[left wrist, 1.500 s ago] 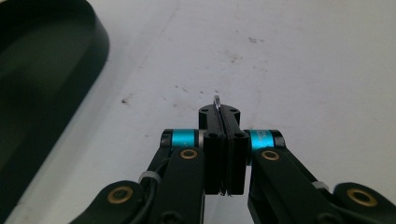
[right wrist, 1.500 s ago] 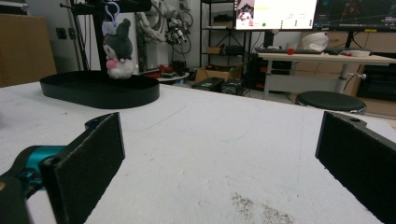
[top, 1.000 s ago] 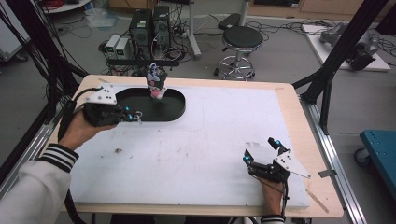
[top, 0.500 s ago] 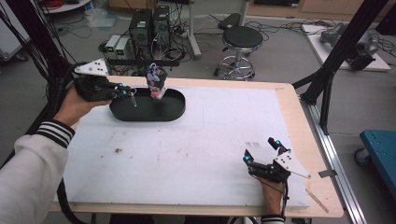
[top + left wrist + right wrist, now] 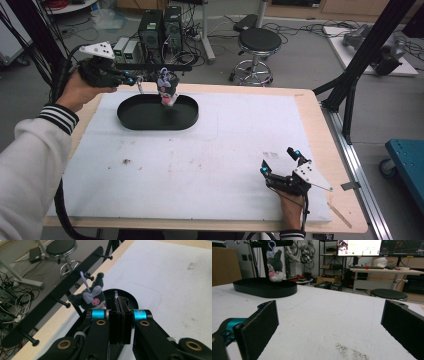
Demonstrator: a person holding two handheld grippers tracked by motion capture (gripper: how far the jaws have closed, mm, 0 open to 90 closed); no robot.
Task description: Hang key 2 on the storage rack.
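Overhead, left gripper fingers pressed together by fuzzy plush keychain; right gripper fingers spread wide over white foam

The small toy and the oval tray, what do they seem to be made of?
The toy looks like soft plush: fuzzy dark grey fabric with a pink patch and a pale loop on top. The oval tray seems to be rigid black plastic, matte and smooth, with a thin upright wall.

Grey floor with a black round stool, tangled cables, computer towers, a far desk under monitors.
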